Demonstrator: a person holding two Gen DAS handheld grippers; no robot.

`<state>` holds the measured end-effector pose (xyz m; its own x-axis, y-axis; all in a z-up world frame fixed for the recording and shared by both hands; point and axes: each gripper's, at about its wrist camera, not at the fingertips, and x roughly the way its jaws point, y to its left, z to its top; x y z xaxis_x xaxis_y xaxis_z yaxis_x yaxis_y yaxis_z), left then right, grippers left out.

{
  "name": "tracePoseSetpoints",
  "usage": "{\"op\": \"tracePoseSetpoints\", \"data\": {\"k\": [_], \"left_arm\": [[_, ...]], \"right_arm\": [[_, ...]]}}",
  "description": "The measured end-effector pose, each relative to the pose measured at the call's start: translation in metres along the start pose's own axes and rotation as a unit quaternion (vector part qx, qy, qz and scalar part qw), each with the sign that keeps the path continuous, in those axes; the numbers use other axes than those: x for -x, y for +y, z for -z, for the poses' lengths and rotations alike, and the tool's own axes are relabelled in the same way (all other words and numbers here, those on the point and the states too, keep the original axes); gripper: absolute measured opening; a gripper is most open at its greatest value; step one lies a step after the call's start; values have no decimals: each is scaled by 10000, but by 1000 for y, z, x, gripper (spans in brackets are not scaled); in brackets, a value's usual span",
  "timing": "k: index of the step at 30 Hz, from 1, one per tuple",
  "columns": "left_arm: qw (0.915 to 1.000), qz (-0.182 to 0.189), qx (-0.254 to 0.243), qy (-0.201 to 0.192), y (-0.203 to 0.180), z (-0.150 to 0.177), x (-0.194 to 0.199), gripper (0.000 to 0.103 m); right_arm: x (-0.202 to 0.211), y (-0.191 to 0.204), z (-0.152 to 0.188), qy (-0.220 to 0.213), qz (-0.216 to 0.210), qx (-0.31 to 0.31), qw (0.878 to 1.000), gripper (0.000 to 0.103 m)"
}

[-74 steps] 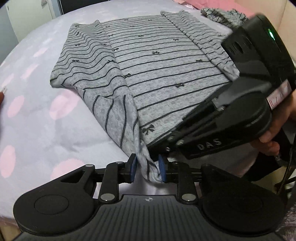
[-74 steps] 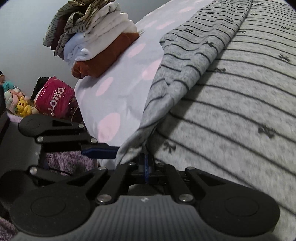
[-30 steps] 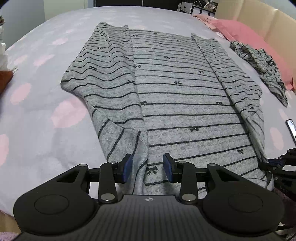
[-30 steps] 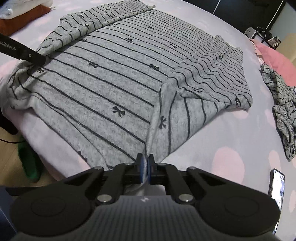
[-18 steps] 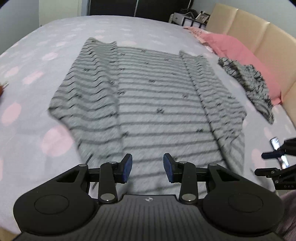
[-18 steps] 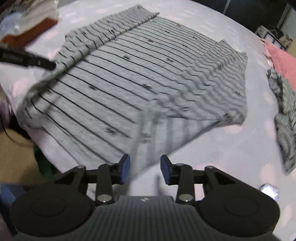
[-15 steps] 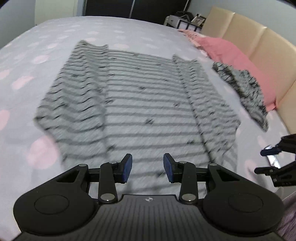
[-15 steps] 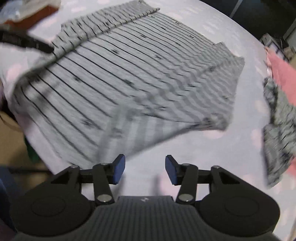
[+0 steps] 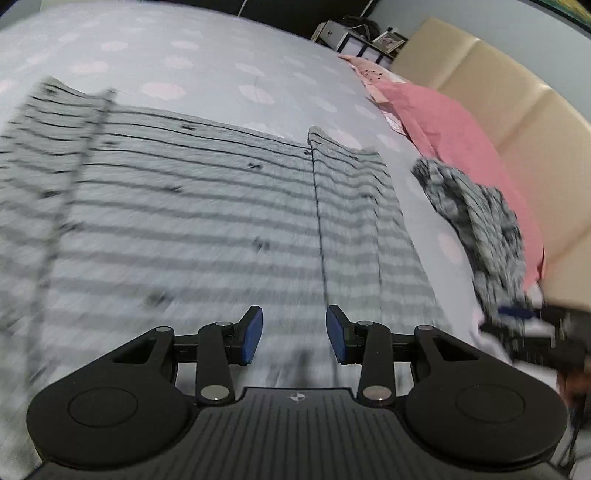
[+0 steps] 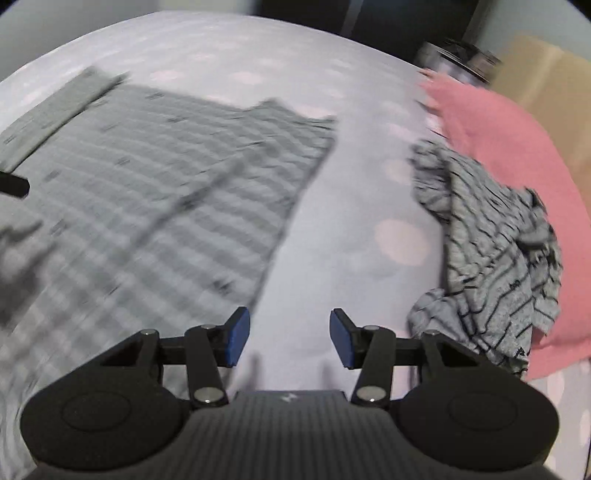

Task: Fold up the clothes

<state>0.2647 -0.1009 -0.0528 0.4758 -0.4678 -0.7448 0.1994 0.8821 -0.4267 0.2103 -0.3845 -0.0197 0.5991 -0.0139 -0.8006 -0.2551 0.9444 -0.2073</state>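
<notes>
A grey striped shirt (image 9: 192, 206) with small bows lies flat on the bed, both side edges folded inward. It also shows in the right wrist view (image 10: 147, 177), blurred. My left gripper (image 9: 294, 334) is open and empty above the shirt's near part. My right gripper (image 10: 289, 336) is open and empty over bare sheet beside the shirt's right edge. The right gripper also shows at the right edge of the left wrist view (image 9: 517, 314), blurred.
The bed sheet (image 10: 351, 229) is pale lilac with pink dots. A crumpled grey striped garment (image 10: 491, 258) lies to the right against a pink pillow (image 10: 509, 147). A beige padded headboard (image 9: 517, 122) stands behind it. Shelves with small items (image 9: 354, 33) stand at the far end.
Both grippers let go of the shirt's lower corners and opened. Both have since swung right and forward over the bed; the shirt lies where it was dropped.
</notes>
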Motion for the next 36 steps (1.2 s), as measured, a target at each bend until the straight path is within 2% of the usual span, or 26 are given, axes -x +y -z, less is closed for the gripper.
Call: {"op": "tracePoseSetpoints", "data": {"k": [2, 5, 7, 11, 14, 15, 17, 18, 19, 21, 23, 30, 32, 33, 36], "left_arm": [[9999, 52, 94, -40, 0, -21, -32, 35], [9998, 111, 154, -99, -3, -53, -78, 35], [9999, 115, 16, -116, -8, -74, -104, 35], [9997, 109, -120, -160, -18, -107, -141, 35], [9996, 173, -170, -169, -24, -122, -158, 35], [9995, 198, -219, -146, -27, -125, -162, 35], [9991, 217, -339, -134, -31, -125, -166, 21], [9988, 176, -429, -142, -33, -123, -167, 8], [9985, 104, -497, -188, -35, -122, -167, 3], [9976, 50, -601, -337, -37, -116, -162, 0], [9967, -23, -662, -461, -36, -114, -153, 0], [9961, -312, -714, -407, -23, -113, -140, 0], [9977, -151, -573, -342, -21, -114, -142, 0], [9981, -148, -509, -304, -23, -114, -141, 4], [9980, -196, -443, -404, -26, -105, -127, 40]], "right_arm": [[-13, -8, -4, 77, 80, -248, 9996, 52], [-22, -15, 2, 17, -105, -562, 9984, 53], [-25, -17, 9, -14, -206, -695, 9974, 53], [-33, -24, 16, 22, -213, -777, 9967, 53], [-37, -35, 16, 45, -384, -1243, 9915, 53], [-37, -36, 16, 54, -455, -1330, 9900, 53], [-38, -34, 13, 10, -470, -1280, 9907, 53], [-37, -32, 13, -10, -441, -1225, 9915, 54], [-38, -30, 14, -8, -434, -1228, 9915, 63], [-41, -28, 14, -2, -419, -1239, 9914, 70], [-47, -27, 16, 113, -474, -1321, 9900, 70], [-43, -30, 21, 177, -457, -1506, 9874, 70], [-42, -31, 22, 181, -457, -1549, 9867, 70], [-41, -31, 22, 173, -478, -1562, 9864, 70], [-35, -32, 22, 124, -549, -1616, 9852, 70]]}}
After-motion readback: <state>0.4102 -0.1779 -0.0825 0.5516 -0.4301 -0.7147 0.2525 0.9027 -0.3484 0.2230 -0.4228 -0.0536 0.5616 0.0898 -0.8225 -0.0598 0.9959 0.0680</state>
